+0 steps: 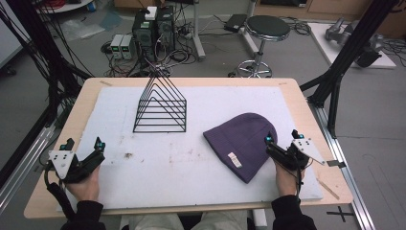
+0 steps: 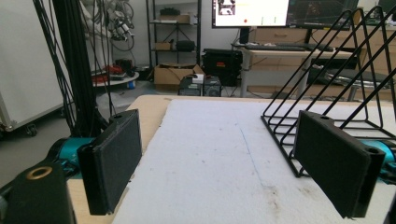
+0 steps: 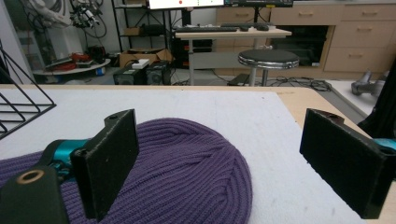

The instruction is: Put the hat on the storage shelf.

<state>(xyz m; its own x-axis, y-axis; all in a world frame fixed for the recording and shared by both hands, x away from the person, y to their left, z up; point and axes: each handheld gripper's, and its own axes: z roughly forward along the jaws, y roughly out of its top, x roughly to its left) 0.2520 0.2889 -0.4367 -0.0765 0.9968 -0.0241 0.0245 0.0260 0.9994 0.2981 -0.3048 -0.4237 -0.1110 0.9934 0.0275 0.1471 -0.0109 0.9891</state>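
Fingers of the right gripper (image 1: pixel 282 140) spread wide, nothing between them, left finger (image 3: pixel 109 163) just over the edge of the purple beanie (image 1: pixel 242 141), right finger (image 3: pixel 343 158) clear of it over bare white mat (image 1: pixel 201 167). Beanie flat on the worktop (image 1: pixel 76 110), label up, mostly ahead and to the left of those fingers. Fingers of the left gripper (image 1: pixel 84 146) also wide apart and empty, black wire rack (image 1: pixel 160 108) ahead and right of them, well apart from the beanie.

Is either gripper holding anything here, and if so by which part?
Nothing is held. The left gripper has open jaws over bare mat; the right gripper has open jaws at the edge of the purple beanie, not clamping it.
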